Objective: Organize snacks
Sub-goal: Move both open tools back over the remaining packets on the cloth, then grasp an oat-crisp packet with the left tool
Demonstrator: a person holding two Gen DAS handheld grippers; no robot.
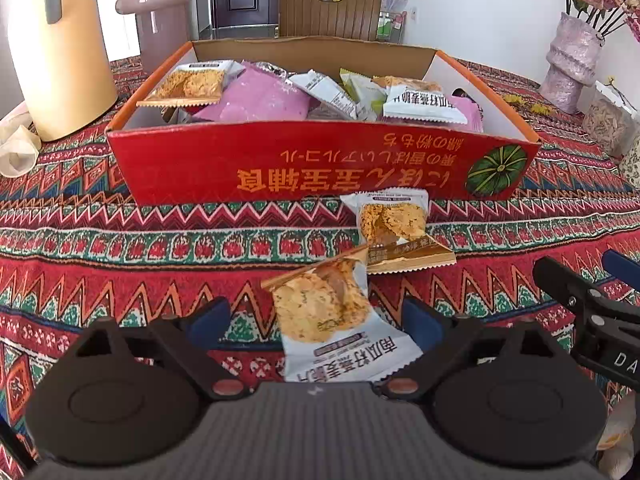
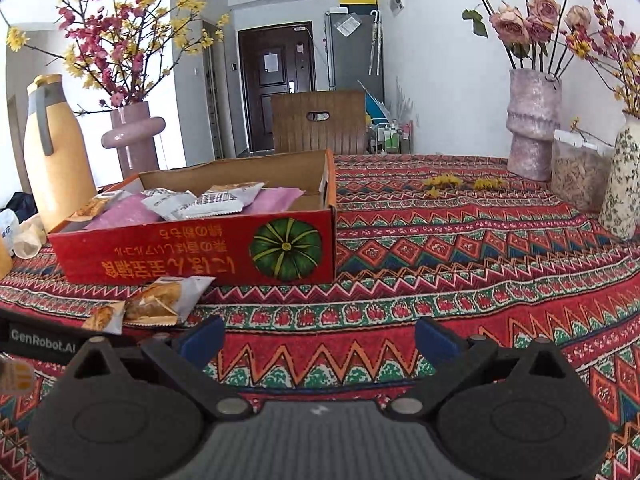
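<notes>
— Left tongs [image 1: 316, 320]?
— Mine gape wide around one packet [image 1: 328, 320] on the cloth [image 1: 120, 240]; a second packet [image 1: 394, 228] lies beyond, touching the red box [image 1: 304, 160].
— Right tongs [image 2: 316, 340]?
— Wide too, holding nothing, over bare cloth.

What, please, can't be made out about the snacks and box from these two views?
- Left wrist view: near crisp packet, lower end hidden by the left gripper body.
- Both views: red cardboard box floor, buried under packets.
- Right wrist view: loose packets, cut off by the other gripper.
</notes>
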